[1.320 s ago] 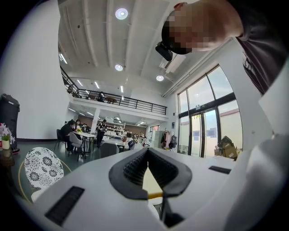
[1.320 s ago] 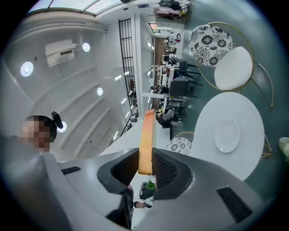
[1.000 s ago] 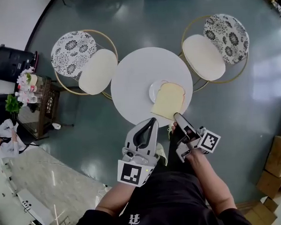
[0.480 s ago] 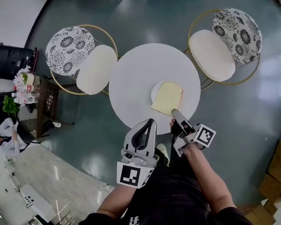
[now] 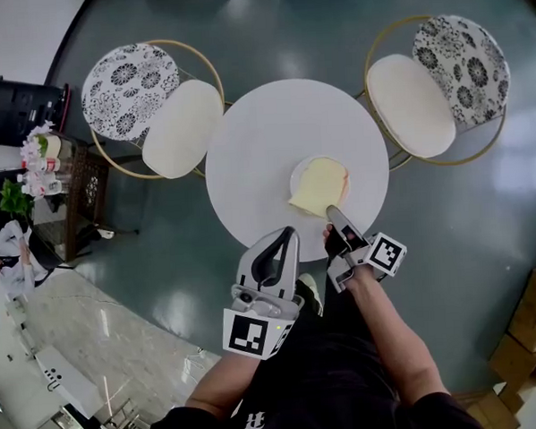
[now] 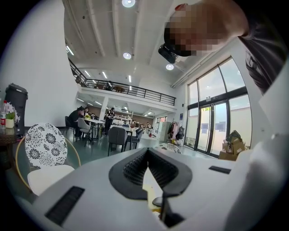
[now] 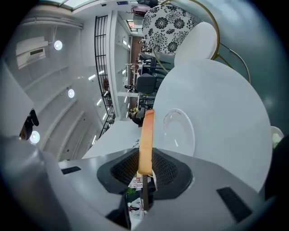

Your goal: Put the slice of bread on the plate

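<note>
A pale slice of bread [image 5: 318, 185] hangs flat over the small clear plate [image 5: 295, 174] on the round white table [image 5: 263, 129]. My right gripper [image 5: 332, 215] is shut on the slice's near edge. In the right gripper view the bread [image 7: 146, 131] stands edge-on between the pads of the right gripper [image 7: 145, 155], with the glass plate [image 7: 178, 128] just beyond it. Whether the slice touches the plate I cannot tell. My left gripper [image 5: 290, 233] is shut and holds nothing, at the table's near edge; in its own view the left gripper [image 6: 147, 153] has its tips together.
Two gold-framed chairs with cream seats and patterned backs stand at the table's far left [image 5: 155, 107] and far right [image 5: 431, 84]. A small side table with plants [image 5: 46, 171] and a black bin [image 5: 12, 110] are at the left. Cardboard boxes [image 5: 526, 348] lie at the right.
The right gripper has sunk with the bread, which now sits over the plate instead of overhanging the table's near edge. The left gripper has dropped a little too.
</note>
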The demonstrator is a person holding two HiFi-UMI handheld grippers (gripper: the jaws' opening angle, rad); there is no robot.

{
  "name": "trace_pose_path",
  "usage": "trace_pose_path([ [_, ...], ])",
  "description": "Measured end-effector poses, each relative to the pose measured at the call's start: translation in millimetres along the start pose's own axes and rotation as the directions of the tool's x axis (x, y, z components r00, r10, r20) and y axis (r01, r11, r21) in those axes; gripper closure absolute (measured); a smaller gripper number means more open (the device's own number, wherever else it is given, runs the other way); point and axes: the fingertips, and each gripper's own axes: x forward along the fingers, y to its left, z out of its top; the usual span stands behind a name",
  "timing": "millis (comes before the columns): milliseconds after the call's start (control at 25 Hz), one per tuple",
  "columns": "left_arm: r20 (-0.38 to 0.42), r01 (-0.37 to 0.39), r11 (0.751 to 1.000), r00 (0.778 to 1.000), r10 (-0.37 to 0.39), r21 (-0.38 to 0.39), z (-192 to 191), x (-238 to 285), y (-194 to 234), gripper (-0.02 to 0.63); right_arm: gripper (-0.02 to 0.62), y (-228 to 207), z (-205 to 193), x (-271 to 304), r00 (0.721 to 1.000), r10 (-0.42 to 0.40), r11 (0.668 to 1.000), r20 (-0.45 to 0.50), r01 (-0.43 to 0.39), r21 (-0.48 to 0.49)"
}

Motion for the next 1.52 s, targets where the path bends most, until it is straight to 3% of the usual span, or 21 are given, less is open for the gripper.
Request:
trace_pose_path([
  [360, 0.006, -0.016, 1.000, 1.000, 0.016, -0.003, 2.3, -4.3, 8.8, 0.600, 0.503, -21.2, 1.8, 5.1, 0.997, -0.079, 0.996, 0.012, 0.078, 0.033],
  [600, 0.005, -0.030, 1.000, 1.000, 0.030, 0.008, 5.0, -5.6, 16.9, 0.600, 0.503, -26.9, -1.5, 6.6, 0.986, -0.164, 0.986, -0.012, 0.164, -0.027],
  [720, -0.008, -0.036, 0.999, 0.999, 0.036, -0.014, 4.8, -7.4, 18.7, 0.600, 0.498, -27.2, -3.7, 6.0, 0.973, -0.231, 0.971, -0.010, 0.230, -0.061],
  [920, -0.005, -0.041, 0.999, 0.999, 0.041, -0.023, 10.4, -6.1, 22.5, 0.600, 0.427, -30.6, -2.2, 3.7, 0.946, -0.323, 0.942, 0.007, 0.322, -0.089],
  [1120, -0.008, -0.040, 0.999, 0.999, 0.040, -0.027, 10.4, -3.3, 20.3, 0.600, 0.354, -43.0, 2.1, -5.5, 0.900, -0.436, 0.889, 0.024, 0.434, -0.143],
  [1320, -0.005, -0.044, 0.999, 0.999, 0.044, -0.031, 13.9, -4.2, 22.1, 0.600, 0.347, -43.7, 7.2, -12.6, 0.860, -0.508, 0.838, 0.052, 0.508, -0.201],
  [1520, -0.013, -0.037, 0.999, 0.999, 0.037, -0.029, 17.8, -5.3, 15.9, 0.600, 0.347, -36.9, 15.8, -23.1, 0.861, -0.504, 0.835, 0.064, 0.505, -0.217],
])
